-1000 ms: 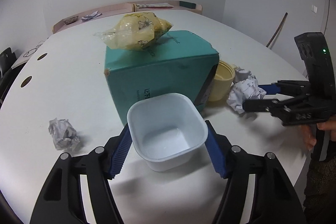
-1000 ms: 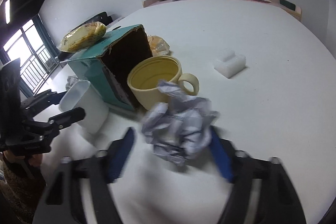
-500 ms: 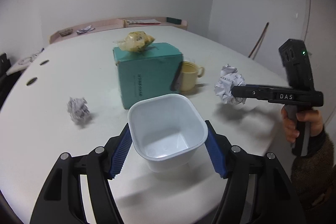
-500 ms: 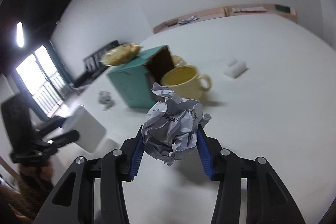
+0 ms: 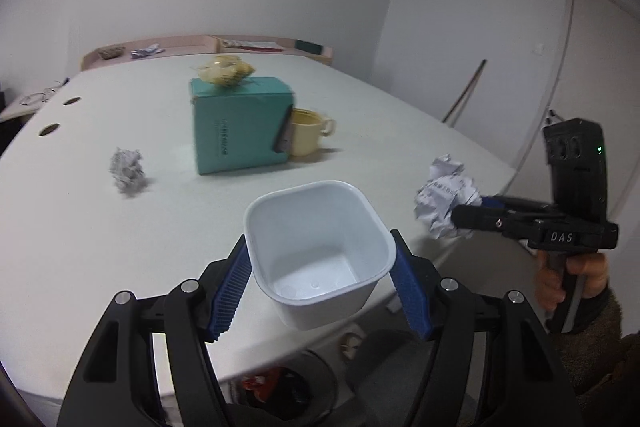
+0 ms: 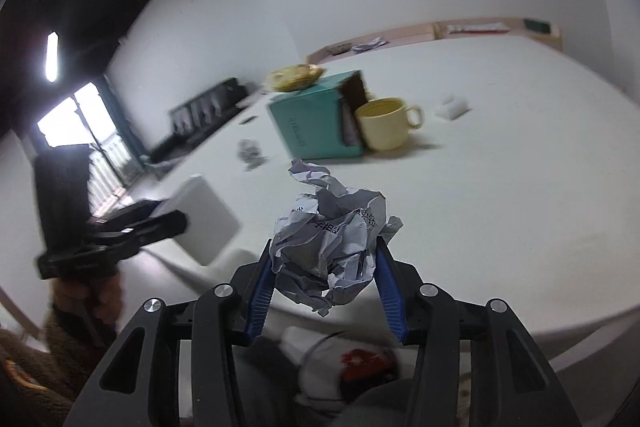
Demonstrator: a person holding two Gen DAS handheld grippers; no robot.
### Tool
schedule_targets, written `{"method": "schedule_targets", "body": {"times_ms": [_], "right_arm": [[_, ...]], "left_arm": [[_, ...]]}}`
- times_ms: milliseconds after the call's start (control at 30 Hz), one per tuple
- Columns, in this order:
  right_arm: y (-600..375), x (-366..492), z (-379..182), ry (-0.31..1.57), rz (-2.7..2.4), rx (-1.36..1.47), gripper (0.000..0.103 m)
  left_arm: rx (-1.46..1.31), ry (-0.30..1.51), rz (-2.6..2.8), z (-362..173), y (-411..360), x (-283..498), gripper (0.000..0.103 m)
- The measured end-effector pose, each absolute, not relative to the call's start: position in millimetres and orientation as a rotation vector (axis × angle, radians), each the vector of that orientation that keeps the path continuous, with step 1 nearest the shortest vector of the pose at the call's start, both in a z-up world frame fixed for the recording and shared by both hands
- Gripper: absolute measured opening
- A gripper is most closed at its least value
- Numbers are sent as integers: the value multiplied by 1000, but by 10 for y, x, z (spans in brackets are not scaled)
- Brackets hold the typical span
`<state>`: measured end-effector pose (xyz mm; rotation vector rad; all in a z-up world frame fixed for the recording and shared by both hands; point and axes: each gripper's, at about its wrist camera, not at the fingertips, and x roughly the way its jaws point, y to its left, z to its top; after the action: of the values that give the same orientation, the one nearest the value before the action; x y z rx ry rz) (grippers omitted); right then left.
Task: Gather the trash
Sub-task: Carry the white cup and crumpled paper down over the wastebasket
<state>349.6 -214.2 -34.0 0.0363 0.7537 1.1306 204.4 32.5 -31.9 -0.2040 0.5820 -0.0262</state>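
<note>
Left gripper [image 5: 320,277]: its two blue ribbed fingers [image 5: 230,285] press the opposite side walls of the white plastic tub [image 5: 318,251], which sits between them with its mouth up and tilted slightly toward the camera.
White plastic tub: held in the air over the near edge of the white table [image 5: 120,227]; nothing lies inside it.
Right gripper [image 6: 324,275]: clamped on the crumpled paper ball [image 6: 330,247] (printed text shows on the creases); the ball fills the gap between the blue fingers [image 6: 386,287] and bulges above and ahead of their tips.
Crumpled paper ball: in the left wrist view it appears at [image 5: 446,201], to the right of the tub, off the tabletop, near the table's edge and apart from the tub's rim.
Second paper ball [image 5: 128,171]: lies loose on the table, left of the teal box and well apart from both grippers.
Teal box [image 5: 240,125]: stands on the table, a yellow bag [image 5: 224,71] on its top.
Yellow mug [image 5: 306,135]: just beside the box's right end, handle pointing right.
Bin [image 5: 280,387]: dark, on the floor below the table edge, something red inside (contents otherwise unclear).
</note>
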Motion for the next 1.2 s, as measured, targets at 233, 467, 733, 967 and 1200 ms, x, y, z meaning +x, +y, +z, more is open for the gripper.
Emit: {"method": "schedule_targets", "body": {"times_ms": [233,467,733,967,1200], "right_arm": [[-2357,3086,-243,711,1086,-21,50],[-2414,2706,-233,659,1027,-127,50],[-2356,2433,-293,659,1017,-221,50],[-2354,2297,-365,689,1080,-215,50],[-2212,2242,-650,736,1049,-332,50]], "left_arm": [[-150,586,-12,-277,9,1768,66],[-97,585,61,-271,-164,1538,67],[-94,602,82,-338,-221,1292,66],[-117,651,62,-520,-246,1227,66],[-111,692,70,-744,-230,1200,66]]}}
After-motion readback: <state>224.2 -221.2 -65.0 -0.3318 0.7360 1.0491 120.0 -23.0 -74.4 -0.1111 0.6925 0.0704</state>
